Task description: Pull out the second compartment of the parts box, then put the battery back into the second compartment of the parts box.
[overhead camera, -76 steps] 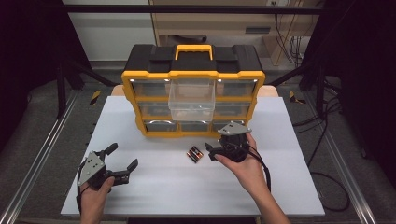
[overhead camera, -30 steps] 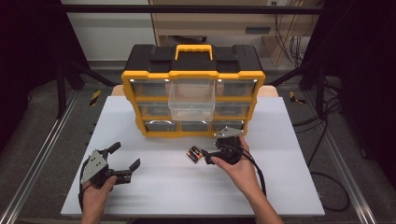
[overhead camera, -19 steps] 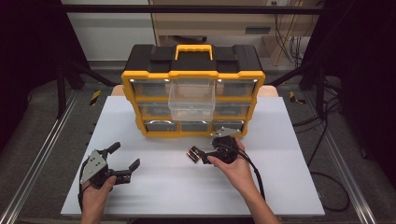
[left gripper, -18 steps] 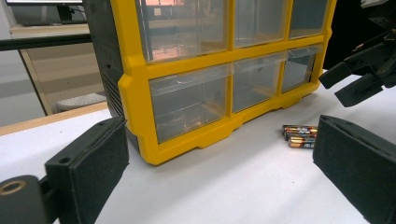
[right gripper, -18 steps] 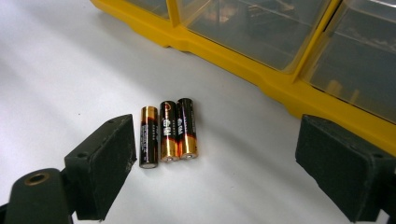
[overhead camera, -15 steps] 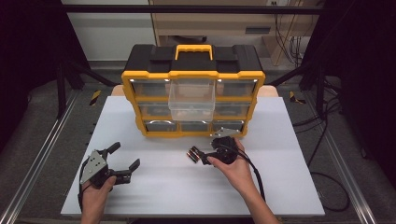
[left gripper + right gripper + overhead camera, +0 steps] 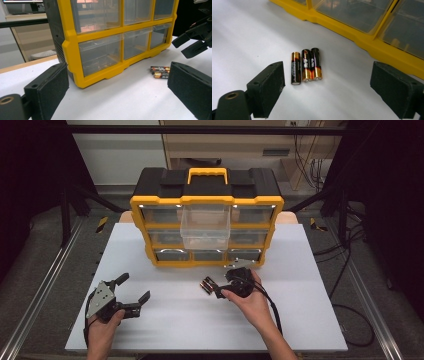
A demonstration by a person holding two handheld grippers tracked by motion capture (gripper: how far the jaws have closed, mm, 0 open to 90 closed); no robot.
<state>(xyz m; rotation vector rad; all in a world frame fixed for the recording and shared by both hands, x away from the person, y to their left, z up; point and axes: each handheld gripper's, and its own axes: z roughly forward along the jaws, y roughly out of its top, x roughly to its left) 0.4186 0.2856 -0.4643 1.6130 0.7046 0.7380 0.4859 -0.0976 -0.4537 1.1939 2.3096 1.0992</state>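
**A:** So where are you at with this? Your right gripper (image 7: pixel 327 87) has its jaws spread wide, nothing between the pads (image 7: pixel 268 87), and the three batteries (image 7: pixel 305 65) lie side by side on the table just ahead of them, touching each other, roughly centred in the gap. I'd say you're lined up for a grab but haven't closed on anything yet.

**B:** Agreed, the pick itself isn't done. Your left gripper (image 7: pixel 131 295) is also wide open and empty, resting on the white table (image 7: pixel 300 320) well off to the side of the batteries. From its own view you can spot them (image 7: pixel 160 71) out past its far pad, near the bottom edge of the yellow organizer (image 7: pixel 100 45).

**A:** And the organizer is just beyond your right fingers. One clear drawer (image 7: pixel 206 227) in the middle column is pulled out toward you, which looks like the likely drop spot. That's a guess on my part.

**B:** As for contents, I can't tell whether that drawer holds anything; it's see-through and looks empty from above. The other drawers are shut, and the reflections hide whatever's inside.

**A:** So basically everything's left: close on a battery, lift it, and get it to the drawer. With three packed tight, you might snag more than one.
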